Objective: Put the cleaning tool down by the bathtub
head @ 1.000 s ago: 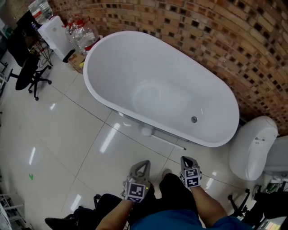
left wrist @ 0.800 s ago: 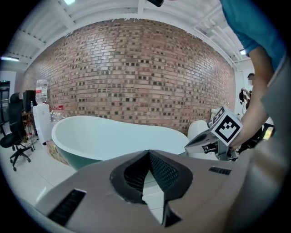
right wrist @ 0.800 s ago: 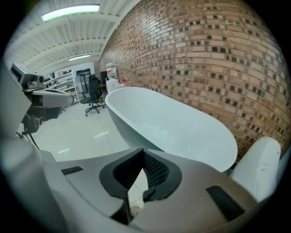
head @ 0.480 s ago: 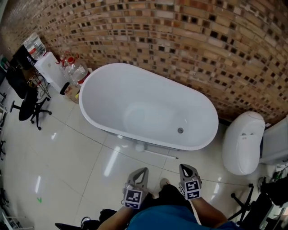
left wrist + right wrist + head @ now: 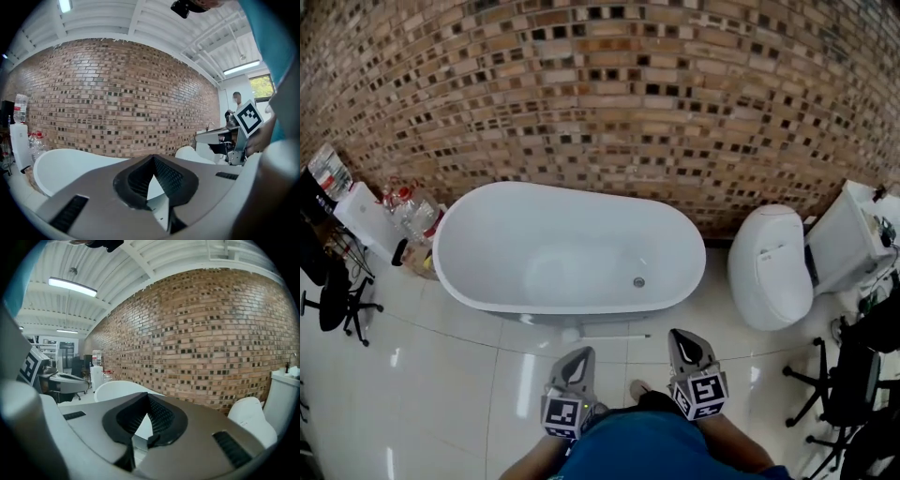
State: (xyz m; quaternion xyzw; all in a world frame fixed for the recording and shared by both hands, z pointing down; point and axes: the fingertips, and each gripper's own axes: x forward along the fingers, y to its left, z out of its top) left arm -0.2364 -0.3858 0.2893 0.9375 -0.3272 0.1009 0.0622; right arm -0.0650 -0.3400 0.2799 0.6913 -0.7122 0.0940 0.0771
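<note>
Cleaning tool [image 5: 572, 335] lay on the floor [image 5: 441, 375] just beside the bathtub [image 5: 506, 234] at its 6 o'clock side, seemingly already delivered, so the left gripper [image 5: 577, 358] and the right gripper [image 5: 683, 339] hung closed and empty.

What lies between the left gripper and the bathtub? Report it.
The white cleaning tool lies on the floor between the left gripper and the bathtub, close to the tub. The head view shows it.
</note>
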